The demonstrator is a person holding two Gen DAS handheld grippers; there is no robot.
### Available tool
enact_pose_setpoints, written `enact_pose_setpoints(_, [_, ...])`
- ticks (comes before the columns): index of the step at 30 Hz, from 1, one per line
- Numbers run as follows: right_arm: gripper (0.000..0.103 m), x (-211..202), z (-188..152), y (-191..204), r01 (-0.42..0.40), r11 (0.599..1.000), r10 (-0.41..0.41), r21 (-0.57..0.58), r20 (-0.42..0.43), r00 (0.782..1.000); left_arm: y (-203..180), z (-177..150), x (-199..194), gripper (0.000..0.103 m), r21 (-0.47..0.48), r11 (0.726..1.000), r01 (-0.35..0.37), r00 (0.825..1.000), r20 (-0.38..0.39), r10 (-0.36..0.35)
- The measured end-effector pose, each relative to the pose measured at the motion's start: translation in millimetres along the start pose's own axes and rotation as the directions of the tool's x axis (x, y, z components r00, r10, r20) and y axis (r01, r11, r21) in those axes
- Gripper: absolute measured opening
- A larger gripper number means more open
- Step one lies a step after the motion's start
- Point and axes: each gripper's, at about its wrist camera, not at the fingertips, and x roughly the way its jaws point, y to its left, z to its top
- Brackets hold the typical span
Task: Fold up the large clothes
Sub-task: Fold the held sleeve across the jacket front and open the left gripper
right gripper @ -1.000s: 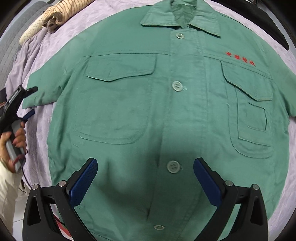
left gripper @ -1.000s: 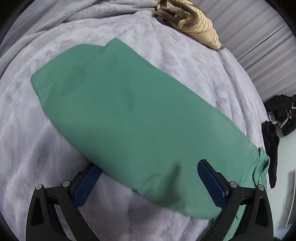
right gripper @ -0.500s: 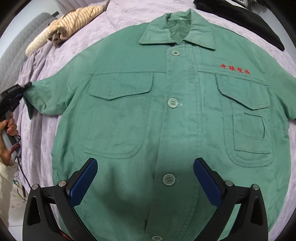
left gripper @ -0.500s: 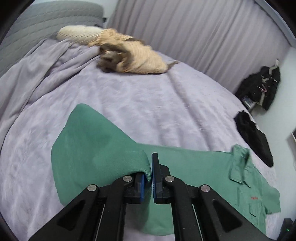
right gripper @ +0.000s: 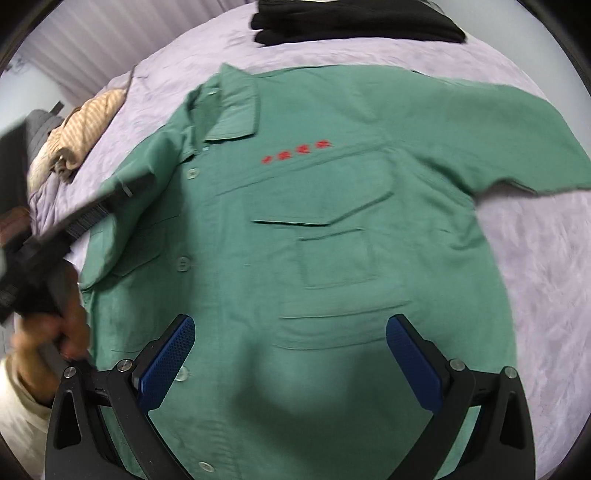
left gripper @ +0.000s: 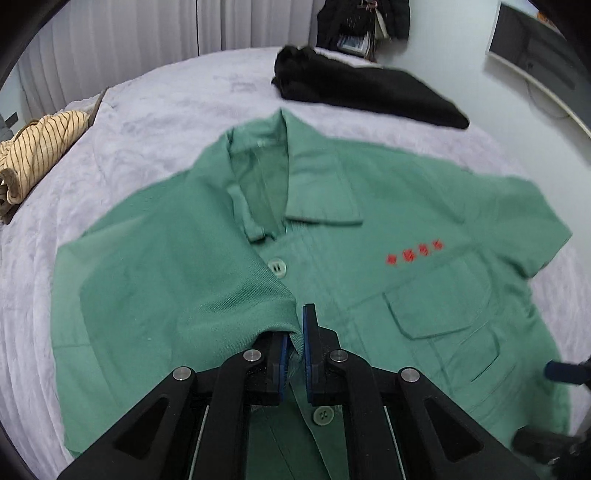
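A green short-sleeved shirt (right gripper: 332,229) lies face up on the lilac bedspread (right gripper: 535,266), with red embroidery (right gripper: 295,151) above its chest pocket. My left gripper (left gripper: 295,343) is shut on the shirt's left sleeve (left gripper: 207,295) and holds it folded over the front, near the button placket. It also shows, blurred, in the right wrist view (right gripper: 92,214). My right gripper (right gripper: 291,354) is open and empty, just above the shirt's lower front. The shirt's other sleeve (right gripper: 517,140) lies spread out flat.
A black garment (left gripper: 369,92) lies on the bed beyond the collar. A striped beige garment (left gripper: 33,151) lies at the far left of the bed. Curtains (left gripper: 129,40) hang behind. Dark clothes (left gripper: 362,22) hang at the wall.
My left gripper closed on the sleeve, lifted it and carried it inward over the shirt front. My right gripper shifted toward the shirt's right side and stayed open.
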Motion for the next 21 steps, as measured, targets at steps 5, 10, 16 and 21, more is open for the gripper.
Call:
enact_pose_setpoints(5, [0.103, -4.0, 0.9, -28.4, 0.037, 0.999, -0.037, 0.001, 0.002, 0.999, -2.7, -23.4, 3.2, 0.101, 0.018, 0.997, -0.072, 0.997, -0.034, 0.073])
enact_pose_setpoints(10, [0.103, -10.3, 19.3, -17.7, 0.041, 0.997, -0.039, -0.061, 0.036, 0.999, 25.6, -42.5, -41.5, 0.102, 0.003, 0.985, -0.175, 0.984, 0.021, 0.175])
enact_pose_setpoints(16, [0.103, -3.8, 57.0, 80.1, -0.037, 0.952, 0.067, -0.304, 0.088, 0.994, 120.0, -94.8, -63.6, 0.102, -0.145, 0.898, -0.415, 0.91, -0.082, 0.407])
enact_pose_setpoints(21, [0.103, 56.3, 62.1, 187.8, -0.068, 0.833, 0.108, -0.55, 0.041, 0.993, 150.7, -117.8, -37.4, 0.102, -0.135, 0.865, -0.483, 0.871, -0.178, 0.458])
